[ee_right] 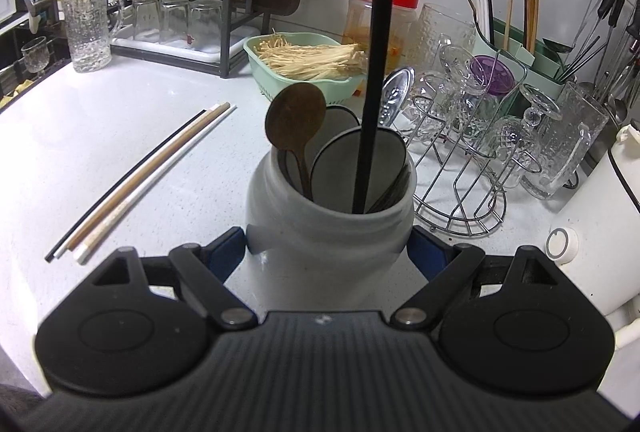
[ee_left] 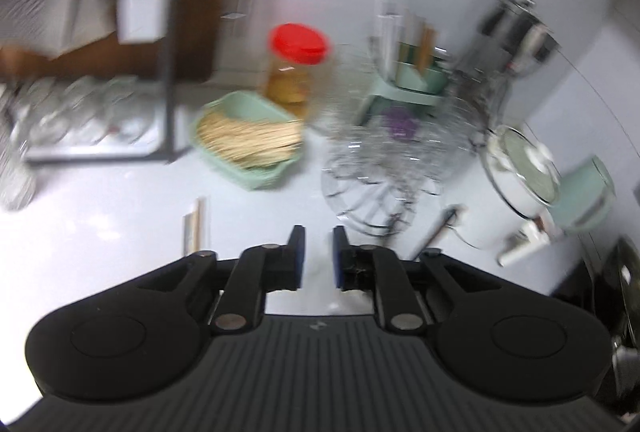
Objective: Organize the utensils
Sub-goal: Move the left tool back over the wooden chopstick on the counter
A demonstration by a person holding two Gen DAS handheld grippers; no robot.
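In the right wrist view my right gripper [ee_right: 326, 244] is closed around a white ceramic jar [ee_right: 328, 228] on the counter, one finger on each side. The jar holds a wooden spoon [ee_right: 298, 120], dark spatulas [ee_right: 348, 160] and a long black handle [ee_right: 376, 72]. Several chopsticks [ee_right: 140, 176] lie loose on the counter to its left. In the blurred left wrist view my left gripper [ee_left: 318, 252] hovers above the counter, jaws slightly apart and empty. Chopsticks [ee_left: 196, 228] lie ahead to its left. A green utensil holder [ee_right: 520, 48] with chopsticks stands at the back right.
A green basket of enoki mushrooms [ee_right: 308, 64] and a red-lidded jar [ee_right: 384, 16] stand behind the jar. A wire rack with glasses [ee_right: 480, 136] is to the right, a white kettle [ee_right: 608, 232] at far right. A tall glass mug [ee_right: 86, 24] and upturned glasses stand at left.
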